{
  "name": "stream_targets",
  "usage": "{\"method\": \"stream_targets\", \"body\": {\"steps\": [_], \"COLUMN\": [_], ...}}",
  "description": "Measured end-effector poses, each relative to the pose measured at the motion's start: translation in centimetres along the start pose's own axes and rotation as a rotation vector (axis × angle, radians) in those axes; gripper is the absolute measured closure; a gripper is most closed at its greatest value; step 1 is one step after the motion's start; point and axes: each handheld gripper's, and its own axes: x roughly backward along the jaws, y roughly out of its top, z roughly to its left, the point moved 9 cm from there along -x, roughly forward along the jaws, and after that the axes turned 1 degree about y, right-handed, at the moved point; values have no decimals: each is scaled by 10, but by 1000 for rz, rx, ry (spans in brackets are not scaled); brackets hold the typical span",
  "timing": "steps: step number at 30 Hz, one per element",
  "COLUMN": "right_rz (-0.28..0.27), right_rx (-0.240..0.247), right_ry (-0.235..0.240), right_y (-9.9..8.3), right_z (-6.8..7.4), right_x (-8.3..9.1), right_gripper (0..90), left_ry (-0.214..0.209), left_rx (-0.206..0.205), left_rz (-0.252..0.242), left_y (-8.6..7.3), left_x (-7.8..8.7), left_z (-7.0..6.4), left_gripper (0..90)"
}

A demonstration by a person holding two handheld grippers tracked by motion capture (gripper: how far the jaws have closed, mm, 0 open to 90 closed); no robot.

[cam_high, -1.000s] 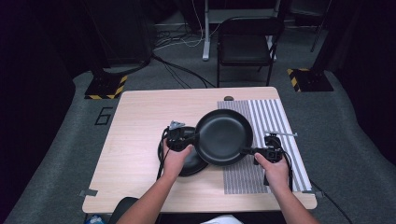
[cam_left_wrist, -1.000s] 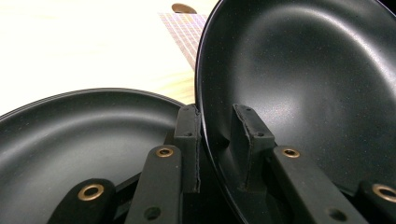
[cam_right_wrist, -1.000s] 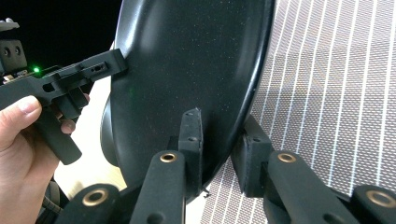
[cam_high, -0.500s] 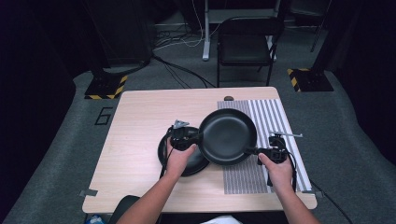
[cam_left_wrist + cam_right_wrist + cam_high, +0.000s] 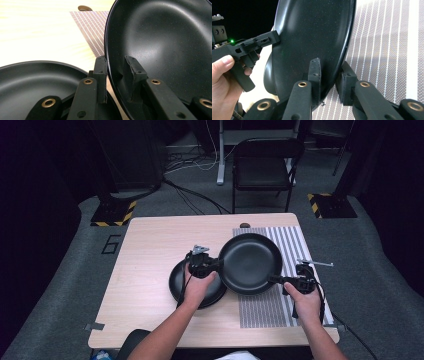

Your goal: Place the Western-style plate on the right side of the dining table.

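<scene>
The large black pan (image 5: 250,263) is held clear of the desk (image 5: 150,250) over the left edge of the striped mat (image 5: 290,270), near the desk's right side, its rim pinched on the left by the narrow jaws of the left gripper (image 5: 215,265) and on the near right by those of the right gripper (image 5: 280,280). It is judged lifted but not yet set down; the smaller black pan (image 5: 190,287) rests on the desk just beside it, partly beneath, so placing and release remain.

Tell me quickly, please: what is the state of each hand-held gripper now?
Left hand-held gripper: closed on the rim of the black pan.
Right hand-held gripper: closed on the same pan's opposite rim.
</scene>
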Motion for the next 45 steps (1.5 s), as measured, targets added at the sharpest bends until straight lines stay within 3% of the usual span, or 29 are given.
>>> {"method": "stream_targets", "body": {"steps": [17, 34, 45], "right_rz": [-27, -73, -85], "right_rx": [-18, -48, -53], "right_ry": [-26, -69, -92], "right_y": [1, 2, 1], "right_z": [-14, -32, -40], "right_x": [11, 29, 34], "right_gripper": [753, 758, 760], "left_ry": [-34, -81, -93], "left_rx": [-16, -12, -13], "left_rz": [19, 27, 41], "left_y": [0, 1, -2], "left_x": [-18, -40, -50], "left_z": [-12, -32, -36], "left_gripper": [726, 728, 729]}}
